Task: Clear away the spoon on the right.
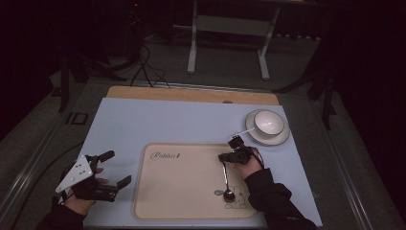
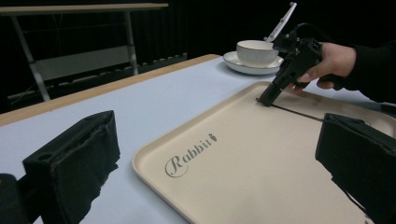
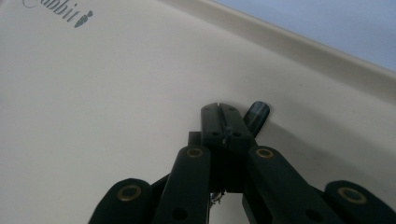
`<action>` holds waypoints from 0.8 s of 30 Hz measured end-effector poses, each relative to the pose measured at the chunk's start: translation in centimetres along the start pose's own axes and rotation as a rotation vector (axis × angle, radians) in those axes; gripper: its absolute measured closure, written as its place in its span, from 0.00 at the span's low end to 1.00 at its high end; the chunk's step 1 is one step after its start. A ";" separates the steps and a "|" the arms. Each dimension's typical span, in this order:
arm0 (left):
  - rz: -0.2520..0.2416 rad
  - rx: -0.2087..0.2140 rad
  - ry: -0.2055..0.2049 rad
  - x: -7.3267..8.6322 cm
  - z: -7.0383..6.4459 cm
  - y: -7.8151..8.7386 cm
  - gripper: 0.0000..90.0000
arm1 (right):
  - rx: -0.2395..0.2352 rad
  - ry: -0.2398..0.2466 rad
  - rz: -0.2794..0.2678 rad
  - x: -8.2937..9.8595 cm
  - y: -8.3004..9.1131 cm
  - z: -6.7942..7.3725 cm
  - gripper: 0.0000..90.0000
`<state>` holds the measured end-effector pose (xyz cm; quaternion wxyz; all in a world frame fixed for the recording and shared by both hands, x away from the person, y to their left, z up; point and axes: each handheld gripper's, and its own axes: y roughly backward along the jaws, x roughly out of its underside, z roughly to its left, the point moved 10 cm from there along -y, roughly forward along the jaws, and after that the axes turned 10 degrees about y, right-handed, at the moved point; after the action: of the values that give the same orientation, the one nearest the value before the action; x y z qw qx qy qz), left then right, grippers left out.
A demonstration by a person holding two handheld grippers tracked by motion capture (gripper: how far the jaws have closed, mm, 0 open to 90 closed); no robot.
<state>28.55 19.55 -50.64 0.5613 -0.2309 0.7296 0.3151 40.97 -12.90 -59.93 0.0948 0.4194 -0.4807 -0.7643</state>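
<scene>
In the high view we are looking down on a pale blue table (image 1: 143,120) carrying a beige tray (image 1: 186,191) printed with "Rabbit". Our left gripper (image 1: 116,168) is hovering over the table just left of the tray, its jaws standing wide apart with nothing between them. Our right gripper (image 1: 223,158) is reaching down onto the tray's right half, its jaws pressed together on the handle end of a dark ladle (image 1: 226,184), whose round bowl is lying on the tray near the front edge. A white bowl (image 1: 267,122) is sitting on a white saucer (image 1: 282,136) at the table's far right, well apart from the tray, with a white spoon (image 1: 243,131) sticking out of it.

In the left gripper view we are seeing our own two jaws spread wide and empty at the bottom corners. Beyond them the right gripper (image 2: 264,99) is touching down on the tray (image 2: 243,158), the ladle's thin handle (image 2: 299,113) running along the tray behind it. The bowl (image 2: 257,52) and saucer (image 2: 243,68) are standing farther back.

In the right gripper view we are watching the jaws meeting tightly at their tips just above the tray (image 3: 116,93), with the handle's dark rounded end (image 3: 257,115) poking out beside them.
</scene>
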 end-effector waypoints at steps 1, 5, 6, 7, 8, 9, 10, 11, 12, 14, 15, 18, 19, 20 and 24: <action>0.000 0.001 0.000 0.0 0.0 0.0 0.00 | 0.007 -0.002 -0.001 0.0 0.1 -0.1 1.00; -0.001 0.000 -0.001 0.0 0.0 0.0 0.00 | 0.003 -0.010 -0.011 0.1 0.4 -0.3 1.00; -0.001 0.001 -0.001 0.0 0.0 0.0 0.00 | 0.005 -0.008 -0.017 0.1 0.6 -0.3 1.00; -0.001 0.000 -0.001 0.0 0.0 0.0 0.00 | 0.001 -0.004 -0.038 -0.1 0.9 -0.2 0.99; 0.000 0.000 -0.001 0.0 0.0 0.0 0.00 | -0.002 -0.001 -0.044 -0.2 1.1 -0.2 0.97; 0.000 0.001 -0.001 0.0 0.0 0.0 0.00 | 0.000 0.004 -0.054 -0.3 1.3 -0.1 0.95; 0.000 0.001 -0.003 0.0 0.0 0.0 0.00 | -0.002 0.003 -0.067 -0.5 1.6 0.0 0.92; 0.000 0.001 -0.003 0.0 0.0 0.0 0.00 | -0.007 0.006 -0.081 -0.7 2.0 0.2 0.90; 0.000 0.001 -0.003 0.0 0.0 0.0 0.00 | -0.005 0.011 -0.089 -0.9 2.2 0.3 0.88; 0.000 0.001 -0.003 0.0 0.0 0.0 0.00 | -0.012 0.022 -0.122 -1.3 2.9 0.7 0.75; 0.000 0.001 -0.003 0.0 0.0 0.0 0.00 | -0.013 0.025 -0.138 -1.5 3.2 0.8 0.65; -0.002 0.003 -0.002 0.0 0.0 0.0 0.00 | -0.011 0.036 -0.182 -1.9 4.0 1.2 0.45; -0.002 0.004 -0.002 0.0 0.0 0.0 0.00 | -0.002 0.033 -0.213 -2.2 4.3 1.2 0.38; -0.002 0.004 -0.002 0.0 0.0 0.0 0.00 | -0.004 0.032 -0.226 -2.2 4.5 1.2 0.31; -0.002 0.004 -0.001 0.0 -0.1 0.0 0.00 | -0.019 0.057 -0.262 -2.3 5.4 1.4 0.20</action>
<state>28.51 19.50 -50.60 0.5624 -0.2302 0.7298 0.3132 40.00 -13.53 -54.00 0.0115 0.4992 -0.4117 -0.7623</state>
